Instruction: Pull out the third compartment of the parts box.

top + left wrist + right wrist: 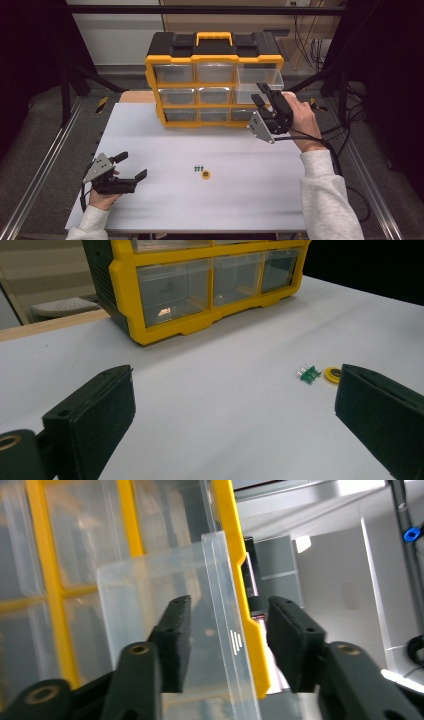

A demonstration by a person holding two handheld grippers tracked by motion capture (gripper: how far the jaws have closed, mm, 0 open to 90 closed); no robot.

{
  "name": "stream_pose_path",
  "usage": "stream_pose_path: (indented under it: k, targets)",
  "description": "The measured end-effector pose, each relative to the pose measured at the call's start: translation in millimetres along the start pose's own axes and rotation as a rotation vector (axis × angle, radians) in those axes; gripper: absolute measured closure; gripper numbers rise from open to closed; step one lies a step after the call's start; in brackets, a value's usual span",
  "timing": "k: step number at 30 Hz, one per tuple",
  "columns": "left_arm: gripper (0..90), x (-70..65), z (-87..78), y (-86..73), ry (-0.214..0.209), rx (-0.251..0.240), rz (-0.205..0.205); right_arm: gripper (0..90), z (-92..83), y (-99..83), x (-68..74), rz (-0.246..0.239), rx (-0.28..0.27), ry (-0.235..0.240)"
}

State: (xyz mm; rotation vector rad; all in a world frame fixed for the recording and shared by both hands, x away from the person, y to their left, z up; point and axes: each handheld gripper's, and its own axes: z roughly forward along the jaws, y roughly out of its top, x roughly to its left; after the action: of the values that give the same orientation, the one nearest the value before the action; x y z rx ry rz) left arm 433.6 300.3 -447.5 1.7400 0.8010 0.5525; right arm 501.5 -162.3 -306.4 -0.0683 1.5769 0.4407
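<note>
Right gripper (227, 645) jaws apart astride pulled-out top-right drawer (165, 625) front, prob. not touching.

Both forearms wear loose, light grey sweatshirt sleeves (327, 197) with ribbed cuffs at the wrists. Each hand carries a matte black two-jaw gripper, the left gripper (131, 166) and the right gripper (260, 93), each topped by a flat grey three-cornered metal plate (97, 166) dotted with small holes and trailing a black cable (334, 154). In the gripper views the jaws end in blocky black pads (95, 412) with a rough, foam-like face, fixed by small recessed screws, with brass-coloured ringed pivots (139, 650) on the black arms behind them.
</note>
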Motion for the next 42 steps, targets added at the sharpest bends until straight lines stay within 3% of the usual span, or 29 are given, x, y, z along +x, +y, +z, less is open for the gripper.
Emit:
stream_pose_path:
  k: [5, 10, 11, 12, 17, 22, 28, 29, 30, 33, 39, 42]
  targets:
    - [2.5, 0.4, -0.1, -0.1, 0.000, 0.000, -0.003, 36.2, -8.2, 0.9, -0.3, 0.195, -0.060, 0.001]
    - [2.5, 0.1, -0.3, 0.1, -0.002, -0.002, -0.002, 25.9, -15.6, 2.5, 2.4, 0.388, -0.095, 0.032]
    - [2.5, 0.1, -0.3, 0.1, -0.002, -0.002, -0.002, 25.9, -15.6, 2.5, 2.4, 0.388, -0.095, 0.032]
    - [2.5, 0.1, -0.2, 0.1, -0.002, -0.002, -0.003, 21.4, -18.7, 2.7, 3.2, 0.479, -0.095, 0.050]
    - [2.5, 0.2, -0.2, -0.1, -0.001, -0.001, -0.005, 12.4, -25.5, 2.8, 5.2, 0.694, -0.079, 0.105]
    - [2.5, 0.2, -0.1, 0.1, -0.001, -0.002, -0.004, 10.1, -32.7, 2.0, 11.5, 0.878, -0.061, 0.151]
    - [2.4, 0.3, -0.1, 0.1, 0.000, -0.004, -0.001, 7.1, -40.7, 7.1, 23.7, 0.986, -0.032, 0.184]
    - [2.4, 0.3, -0.1, 0.1, 0.000, -0.004, -0.001, 7.1, -40.7, 7.1, 23.7, 0.986, -0.032, 0.184]
    - [2.5, 0.3, -0.2, 0.3, -0.001, -0.007, -0.001, 6.8, -43.3, 7.9, 28.1, 1.051, -0.034, 0.208]
    - [2.5, 0.5, -0.1, 0.2, -0.001, -0.006, -0.003, 6.6, -45.9, 8.2, 34.3, 1.114, -0.032, 0.227]
    - [2.4, 0.3, 0.3, -0.1, -0.003, -0.006, -0.003, 6.7, -49.0, 14.0, 49.5, 1.154, 0.004, 0.266]
    - [2.4, 0.4, -0.1, 0.3, -0.006, -0.011, -0.005, 6.1, -50.3, 18.6, 59.1, 1.189, 0.028, 0.313]
